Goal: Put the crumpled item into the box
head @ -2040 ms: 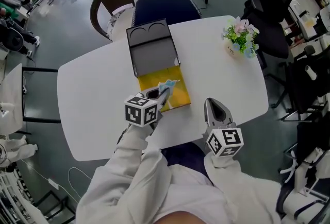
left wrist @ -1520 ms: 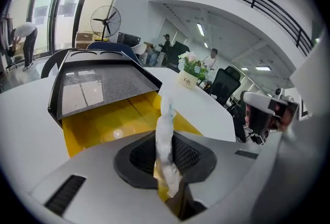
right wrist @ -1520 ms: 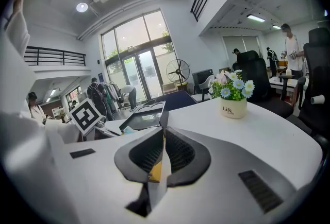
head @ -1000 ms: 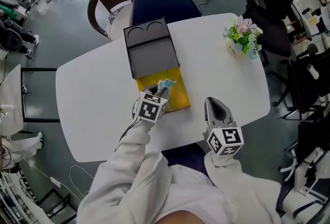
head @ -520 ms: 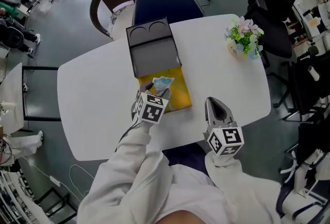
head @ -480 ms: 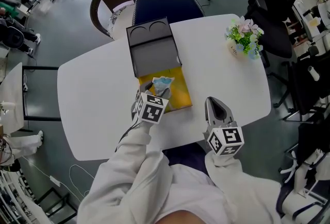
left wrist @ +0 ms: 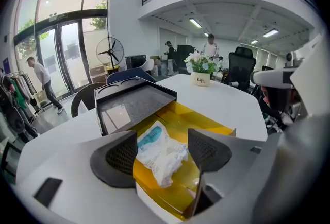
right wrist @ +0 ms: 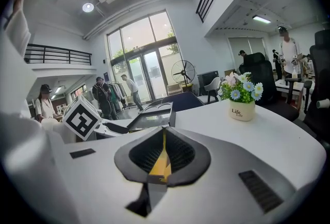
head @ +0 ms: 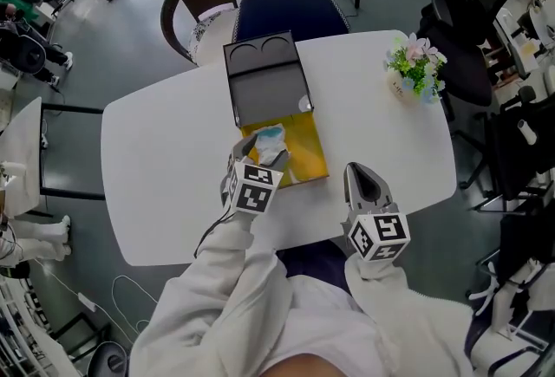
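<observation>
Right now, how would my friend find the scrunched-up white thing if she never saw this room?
Find the big white table. Near its middle lies a shallow yellow box with a dark grey lid flipped open. The crumpled white wrapper with blue print lies inside, the only wrinkled thing there.

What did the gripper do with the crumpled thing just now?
The left hand-held gripper let go of the crumpled wrapper. Its jaws are opening, and the wrapper lies loose in the yellow box between them. The right hand-held gripper, shut, and the flowerpot stayed put.
</observation>
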`<state>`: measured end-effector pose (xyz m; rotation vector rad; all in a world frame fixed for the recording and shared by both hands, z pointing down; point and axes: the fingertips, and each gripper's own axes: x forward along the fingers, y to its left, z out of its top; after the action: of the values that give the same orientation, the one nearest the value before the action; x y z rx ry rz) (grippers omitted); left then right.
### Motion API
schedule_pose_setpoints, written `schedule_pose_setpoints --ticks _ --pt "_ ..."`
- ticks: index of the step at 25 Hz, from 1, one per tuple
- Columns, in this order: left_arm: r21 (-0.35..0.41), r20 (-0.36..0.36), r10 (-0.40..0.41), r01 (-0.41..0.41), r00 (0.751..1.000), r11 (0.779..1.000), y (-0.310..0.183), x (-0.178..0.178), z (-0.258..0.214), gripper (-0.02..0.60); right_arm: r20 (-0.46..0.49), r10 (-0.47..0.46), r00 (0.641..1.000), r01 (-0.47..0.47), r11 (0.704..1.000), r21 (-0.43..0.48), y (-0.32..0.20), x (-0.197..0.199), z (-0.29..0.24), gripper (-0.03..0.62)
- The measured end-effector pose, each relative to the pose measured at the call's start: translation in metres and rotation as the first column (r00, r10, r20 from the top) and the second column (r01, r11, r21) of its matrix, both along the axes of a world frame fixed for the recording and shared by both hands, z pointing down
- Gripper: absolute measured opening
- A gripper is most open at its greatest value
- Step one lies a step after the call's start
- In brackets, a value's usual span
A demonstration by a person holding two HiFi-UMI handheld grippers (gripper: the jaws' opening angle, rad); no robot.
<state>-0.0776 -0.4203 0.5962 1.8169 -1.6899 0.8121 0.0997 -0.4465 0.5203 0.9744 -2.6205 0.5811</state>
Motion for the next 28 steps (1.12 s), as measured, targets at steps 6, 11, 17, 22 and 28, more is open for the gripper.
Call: schedule_pose_setpoints --ticks 6,11,17,22,28 --pt "0.065 -0.109 -0.02 0.027 0.994 0.998 0.016 0.0 -0.021 0.303 -0.003 -0.015 1.0 0.015 1.0 0.016 0.01 -0.006 -0.005 0.037" --pt "0.164 -0.154 -0.053 0.078 0.987 0.983 0.03 -0.011 -0.047 0.239 -0.003 -0.026 1.0 0.026 0.999 0.037 0.019 -0.013 -0.011 0.037" --pt "0.242 -0.178 -0.07 0.112 0.982 0.964 0.051 -0.024 -0.072 0.176 -0.004 -0.022 1.0 0.022 0.998 0.063 0.031 -0.02 -0.022 0.037" --pt "0.349 -0.205 -0.072 0.142 0.976 0.926 0.071 -0.036 -0.109 0.085 0.006 -0.013 1.0 0.012 0.996 0.091 0.044 -0.027 -0.041 0.037" --pt "0.454 -0.264 -0.033 0.154 0.964 0.878 0.092 -0.039 -0.153 0.039 0.015 -0.009 1.0 0.007 0.991 0.131 0.059 -0.036 -0.063 0.037"
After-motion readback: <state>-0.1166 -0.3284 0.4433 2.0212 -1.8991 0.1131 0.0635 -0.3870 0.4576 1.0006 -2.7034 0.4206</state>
